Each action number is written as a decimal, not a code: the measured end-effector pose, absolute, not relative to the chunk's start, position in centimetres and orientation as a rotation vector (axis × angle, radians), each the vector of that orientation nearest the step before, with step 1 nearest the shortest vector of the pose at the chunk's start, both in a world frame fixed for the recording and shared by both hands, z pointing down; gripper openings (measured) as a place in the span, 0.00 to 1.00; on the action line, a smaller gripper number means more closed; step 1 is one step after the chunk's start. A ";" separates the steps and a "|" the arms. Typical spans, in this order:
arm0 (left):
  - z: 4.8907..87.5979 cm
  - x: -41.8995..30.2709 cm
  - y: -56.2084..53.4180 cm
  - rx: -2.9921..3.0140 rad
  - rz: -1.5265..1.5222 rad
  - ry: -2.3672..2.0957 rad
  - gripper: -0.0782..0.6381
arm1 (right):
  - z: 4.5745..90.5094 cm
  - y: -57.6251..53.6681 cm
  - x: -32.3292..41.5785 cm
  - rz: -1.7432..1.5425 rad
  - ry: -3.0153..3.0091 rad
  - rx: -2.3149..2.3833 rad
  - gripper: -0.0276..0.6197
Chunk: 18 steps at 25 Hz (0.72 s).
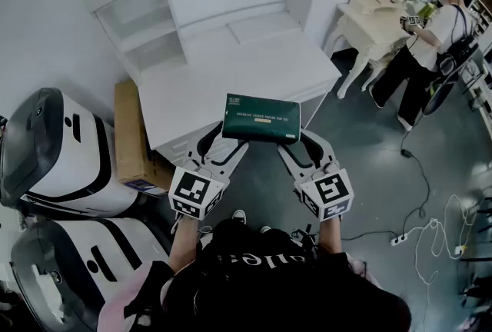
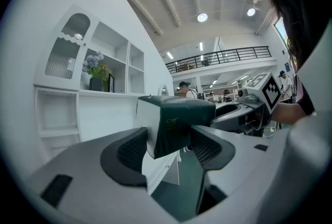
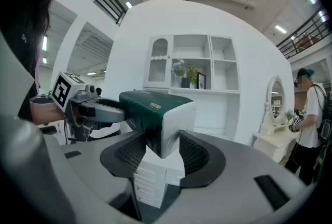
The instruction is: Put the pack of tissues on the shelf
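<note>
A dark green pack of tissues (image 1: 261, 117) with white ends hangs in the air just in front of the white desk (image 1: 231, 77). My left gripper (image 1: 224, 140) is shut on its left end and my right gripper (image 1: 299, 141) on its right end. In the left gripper view the pack (image 2: 179, 120) sits between the two black pads of my left gripper (image 2: 168, 148). In the right gripper view its white end (image 3: 174, 122) is clamped by my right gripper (image 3: 162, 153). The white shelf unit (image 1: 154, 31) stands on the back of the desk, with open shelves (image 3: 193, 70) behind the pack.
A cardboard box (image 1: 131, 131) leans at the desk's left. Two white and black machines (image 1: 54, 154) stand at the lower left. At the far right a person (image 1: 427, 38) stands by a white dressing table (image 1: 369, 11). Cables (image 1: 430, 234) lie on the grey floor.
</note>
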<state>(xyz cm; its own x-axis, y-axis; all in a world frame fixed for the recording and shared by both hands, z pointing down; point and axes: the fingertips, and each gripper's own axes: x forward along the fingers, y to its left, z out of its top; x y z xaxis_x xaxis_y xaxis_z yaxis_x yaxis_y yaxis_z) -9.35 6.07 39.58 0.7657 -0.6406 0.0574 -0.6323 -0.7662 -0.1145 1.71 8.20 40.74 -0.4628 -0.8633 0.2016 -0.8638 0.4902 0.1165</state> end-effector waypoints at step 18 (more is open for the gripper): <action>40.5 -12.2 1.9 -2.904 -0.124 0.954 0.49 | 41.7 4.7 -1.2 0.026 -2.449 1.556 0.39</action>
<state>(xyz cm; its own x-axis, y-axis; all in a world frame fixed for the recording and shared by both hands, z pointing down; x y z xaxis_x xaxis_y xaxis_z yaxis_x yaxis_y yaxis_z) -12.23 1.93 40.51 0.8026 -0.5944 0.0509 -0.5877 -0.8024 -0.1035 -1.22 4.71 41.66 -0.4043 -0.8901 0.2104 -0.8943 0.4329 0.1129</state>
